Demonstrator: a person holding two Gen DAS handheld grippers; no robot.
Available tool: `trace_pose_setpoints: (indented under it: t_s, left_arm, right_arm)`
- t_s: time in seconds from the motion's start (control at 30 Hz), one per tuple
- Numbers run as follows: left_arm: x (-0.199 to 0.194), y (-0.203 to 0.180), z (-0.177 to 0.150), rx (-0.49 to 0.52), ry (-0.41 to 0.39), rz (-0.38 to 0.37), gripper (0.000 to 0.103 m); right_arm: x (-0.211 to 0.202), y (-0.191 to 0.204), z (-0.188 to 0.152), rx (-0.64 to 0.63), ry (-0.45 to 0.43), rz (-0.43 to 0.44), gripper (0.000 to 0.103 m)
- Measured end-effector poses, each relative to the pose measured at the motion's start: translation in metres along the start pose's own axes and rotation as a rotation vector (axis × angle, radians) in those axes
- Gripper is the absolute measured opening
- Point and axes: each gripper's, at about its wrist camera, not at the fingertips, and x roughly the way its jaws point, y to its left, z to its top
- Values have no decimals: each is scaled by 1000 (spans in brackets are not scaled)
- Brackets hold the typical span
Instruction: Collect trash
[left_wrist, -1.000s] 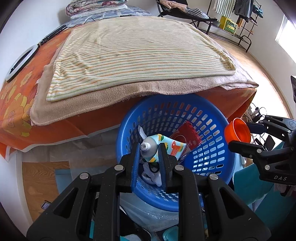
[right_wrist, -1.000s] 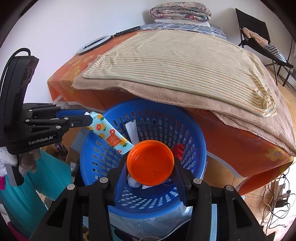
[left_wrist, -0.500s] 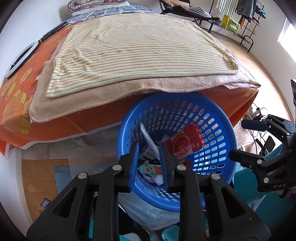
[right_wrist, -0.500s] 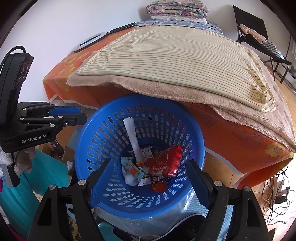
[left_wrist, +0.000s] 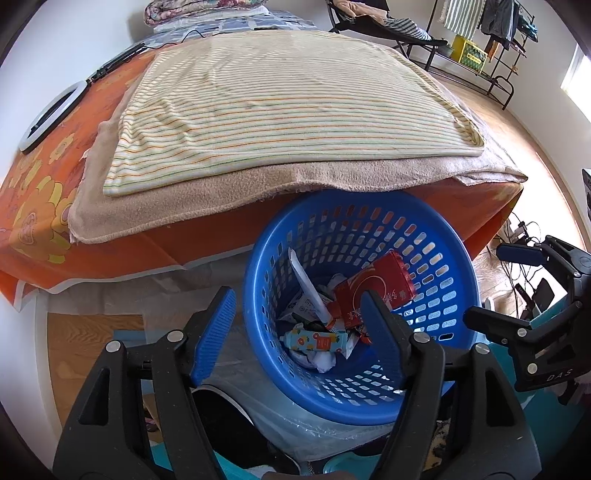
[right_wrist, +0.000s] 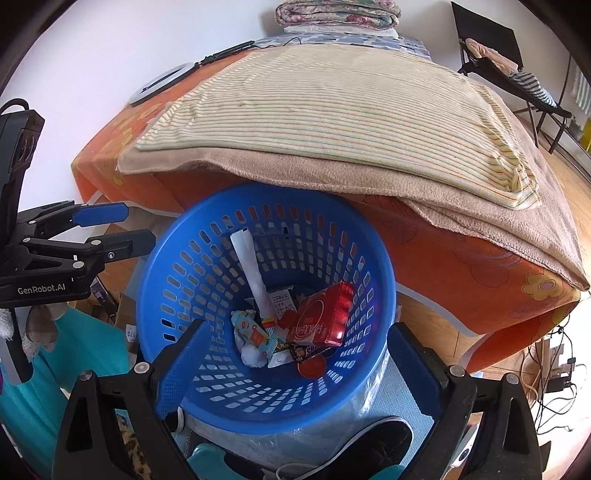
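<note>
Blue-padded and spread wide with nothing between their fingers, the left gripper (left_wrist: 297, 326) and right gripper (right_wrist: 295, 354) hang over the round blue perforated plastic basket (right_wrist: 177, 266). Inside lie a red foil snack packet (right_wrist: 325, 314), a fruit-printed tube (left_wrist: 319, 339), a white paper strip (right_wrist: 251, 269) and an orange plastic lid (right_wrist: 312, 368). Beyond is the bed with its striped cream blanket (left_wrist: 288, 103).

We note the basket (right_wrist: 207, 236) sits near the bed (right_wrist: 461, 266); in it, the tube (right_wrist: 256, 334) lies left of the packet (right_wrist: 321, 317).
</note>
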Motion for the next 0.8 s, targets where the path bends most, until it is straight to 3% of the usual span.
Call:
trace_pose_setpoints:
  t_s: [0.43,0.8]
  left_arm:
    - [-6,0,15,-12,-13,-3,75]
    - [-23,5,37,-28,-66,1,76]
  right_arm:
    - [-5,-6,5,30,-5,-24,98]
    - [-23,-8,24,37,-64,-33,98]
